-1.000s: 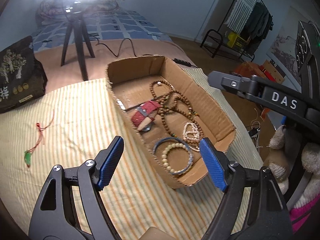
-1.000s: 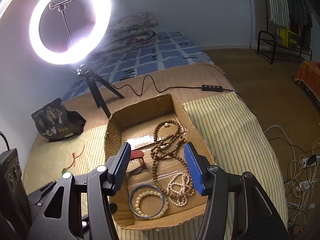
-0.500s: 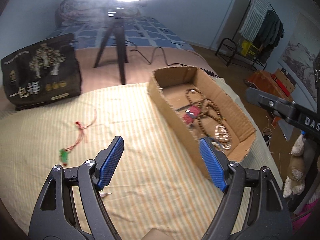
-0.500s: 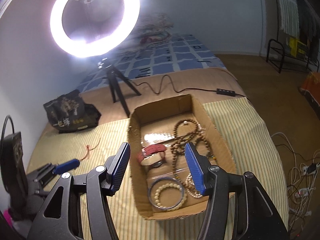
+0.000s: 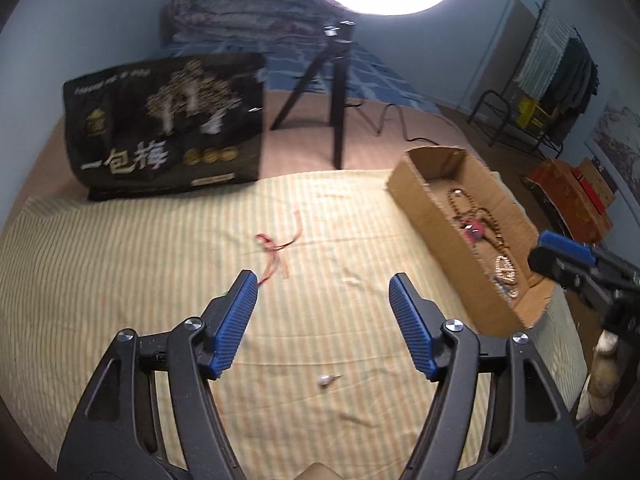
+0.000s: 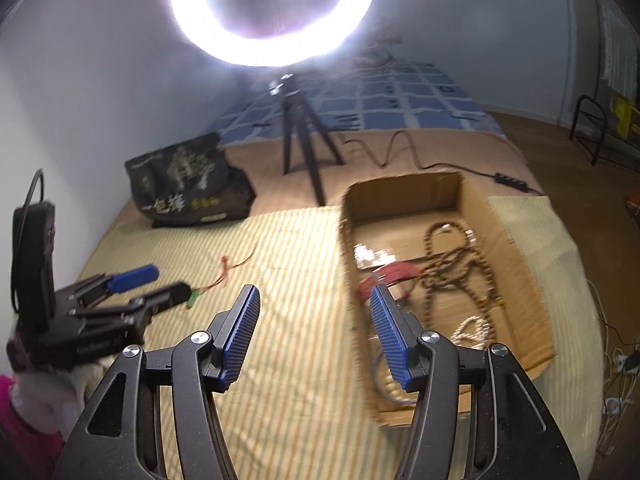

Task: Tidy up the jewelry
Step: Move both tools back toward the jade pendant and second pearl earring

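Hovering over the striped cloth (image 5: 140,264), left gripper (image 5: 320,304) with jaws spread wide and nothing between them. Red cord pendant (image 5: 276,252) lying loose on the cloth just ahead of the left-hand blue pad (image 5: 236,316), green bead end tucked beside that pad's tip (seen plainly from the right wrist at (image 6: 193,298)). Cord's long run stretching away and slightly rightward from the jaws, toward the ring light tripod (image 5: 334,92). Right gripper (image 6: 314,334) also wide and unladen, poised over the near wall of the cardboard box (image 6: 516,264), well apart from the pendant. Left arm clearly nearer; likely needs a small leftward shift to bracket the cord. Small pale bead (image 5: 325,380) lying below the jaws, separate.
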Demonstrator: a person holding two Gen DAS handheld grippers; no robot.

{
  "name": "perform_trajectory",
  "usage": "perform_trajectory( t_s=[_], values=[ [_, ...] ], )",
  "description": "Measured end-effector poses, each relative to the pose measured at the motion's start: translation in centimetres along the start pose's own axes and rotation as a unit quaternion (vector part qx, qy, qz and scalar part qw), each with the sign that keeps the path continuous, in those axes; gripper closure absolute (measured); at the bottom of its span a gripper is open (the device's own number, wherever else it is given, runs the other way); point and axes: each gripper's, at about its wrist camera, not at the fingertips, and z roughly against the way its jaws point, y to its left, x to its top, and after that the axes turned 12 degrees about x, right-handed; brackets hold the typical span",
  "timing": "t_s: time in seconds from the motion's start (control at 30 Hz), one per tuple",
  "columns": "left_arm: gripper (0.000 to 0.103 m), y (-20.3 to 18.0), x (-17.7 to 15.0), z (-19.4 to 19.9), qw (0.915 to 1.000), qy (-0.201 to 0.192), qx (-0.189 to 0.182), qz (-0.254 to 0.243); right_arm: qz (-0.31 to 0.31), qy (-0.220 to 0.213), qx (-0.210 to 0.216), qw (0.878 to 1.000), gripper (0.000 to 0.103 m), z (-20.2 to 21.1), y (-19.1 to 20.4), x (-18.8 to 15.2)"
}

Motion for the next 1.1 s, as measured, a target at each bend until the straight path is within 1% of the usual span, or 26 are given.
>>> perform_trajectory(
  t_s=[0.17, 0.37, 0.47, 0.57, 0.63, 0.83, 0.97, 1.0, 1.1],
  values=[
    [0.034, 2.1, -0.6, -1.0, 0.9999, 0.01, 0.008, 0.009, 0.011, 0.028, 0.024, 0.999, 0.047, -2.5, 2.1, -1.1],
    [0.042, 3.7, -1.5, -2.6, 0.9994, 0.031, 0.011, 0.013, 0.026, 0.061, 0.052, 0.996, 0.047, -5.0, 4.7, -2.7],
    [0.043, 4.3, -1.8, -3.2, 0.999, 0.039, 0.013, 0.014, 0.038, 0.079, 0.057, 0.995, 0.047, -6.3, 5.7, -3.8],
    [0.052, 4.8, -2.2, -4.2, 0.9982, 0.056, 0.009, 0.019, 0.039, 0.095, 0.063, 0.993, 0.047, -7.5, 6.0, -4.9],
    [0.052, 4.9, -2.5, -4.7, 0.9978, 0.063, 0.007, 0.021, 0.038, 0.11, 0.072, 0.991, 0.047, -8.6, 6.1, -5.6],
    [0.052, 4.8, -3.0, -5.9, 0.9972, 0.072, 0.007, 0.016, 0.063, 0.141, 0.074, 0.985, 0.047, -10.5, 6.9, -7.1],
    [0.054, 4.8, -3.2, -7.1, 0.9965, 0.081, 0.01, 0.017, 0.073, 0.148, 0.076, 0.983, 0.047, -11.3, 7.2, -7.4],
    [0.056, 4.7, -3.2, -7.3, 0.9964, 0.082, 0.011, 0.016, 0.075, 0.149, 0.078, 0.983, 0.047, -11.5, 7.2, -7.4],
    [0.056, 4.7, -3.1, -7.6, 0.9965, 0.081, 0.011, 0.018, 0.079, 0.15, 0.082, 0.982, 0.047, -11.9, 7.3, -7.5]
  ],
)
